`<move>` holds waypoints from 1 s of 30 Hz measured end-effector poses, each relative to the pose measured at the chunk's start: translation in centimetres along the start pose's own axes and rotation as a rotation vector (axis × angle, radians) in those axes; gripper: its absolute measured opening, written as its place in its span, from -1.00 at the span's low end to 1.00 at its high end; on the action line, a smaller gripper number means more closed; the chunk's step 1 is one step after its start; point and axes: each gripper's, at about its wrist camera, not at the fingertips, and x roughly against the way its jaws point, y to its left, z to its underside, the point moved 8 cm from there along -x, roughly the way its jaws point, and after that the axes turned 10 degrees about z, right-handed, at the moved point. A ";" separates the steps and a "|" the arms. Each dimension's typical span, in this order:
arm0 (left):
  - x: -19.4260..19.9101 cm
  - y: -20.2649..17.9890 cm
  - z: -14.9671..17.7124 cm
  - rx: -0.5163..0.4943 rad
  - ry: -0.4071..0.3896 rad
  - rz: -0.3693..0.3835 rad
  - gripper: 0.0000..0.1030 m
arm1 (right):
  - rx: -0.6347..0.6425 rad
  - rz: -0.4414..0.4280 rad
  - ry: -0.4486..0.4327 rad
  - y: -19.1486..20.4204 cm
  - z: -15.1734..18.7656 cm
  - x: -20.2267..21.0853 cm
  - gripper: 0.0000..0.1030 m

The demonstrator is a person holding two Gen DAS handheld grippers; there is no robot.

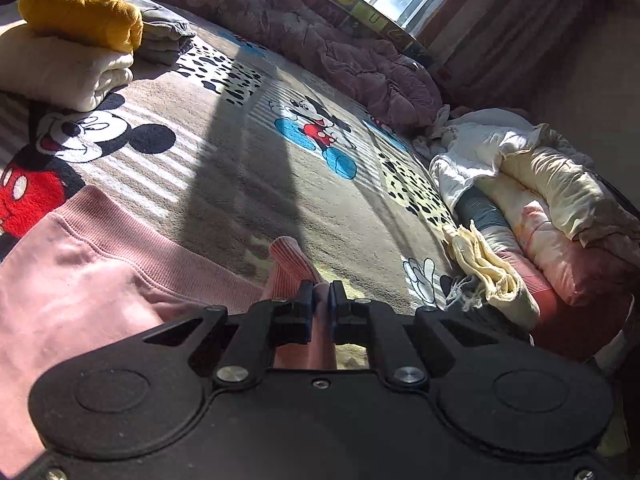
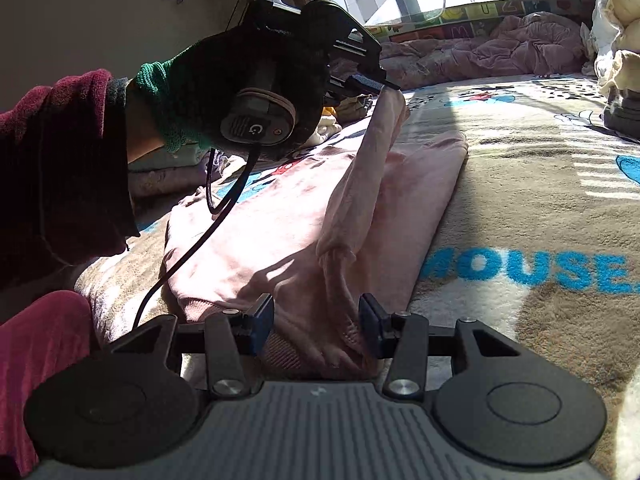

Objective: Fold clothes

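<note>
Two tools worked: the left tool was clamped on a ribbed cuff of the one soft pink sweatshirt, lifting its sleeve; the right tool gaped wide around crumpled fabric. The sweatshirt lay mid-bed on a fuzzy cartoon blanket. Three folded garments sat stacked at the far corner.

Left hand-held gripper: matte black body, blue finger pads, silver screws. Right hand-held gripper: ribbed grey top plate, black cable. Person: dark glove with green cuff, maroon fleece sleeve.
</note>
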 end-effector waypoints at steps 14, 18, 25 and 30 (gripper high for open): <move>-5.4 -0.8 2.3 -0.180 0.070 -0.109 -0.89 | -0.212 -0.067 0.022 -2.2 0.1 -0.6 -0.11; -6.5 -1.4 2.7 -0.256 0.121 -0.076 -0.76 | -0.216 -0.068 0.028 -2.3 0.0 -0.8 -0.10; -3.6 -0.9 1.2 -0.345 0.089 -0.022 -0.76 | -0.236 -0.054 0.026 -2.7 -0.2 -0.3 -0.10; -1.7 -0.6 1.5 -0.519 0.108 -0.033 -0.76 | -0.210 0.057 -0.036 -2.8 -0.7 2.1 -0.11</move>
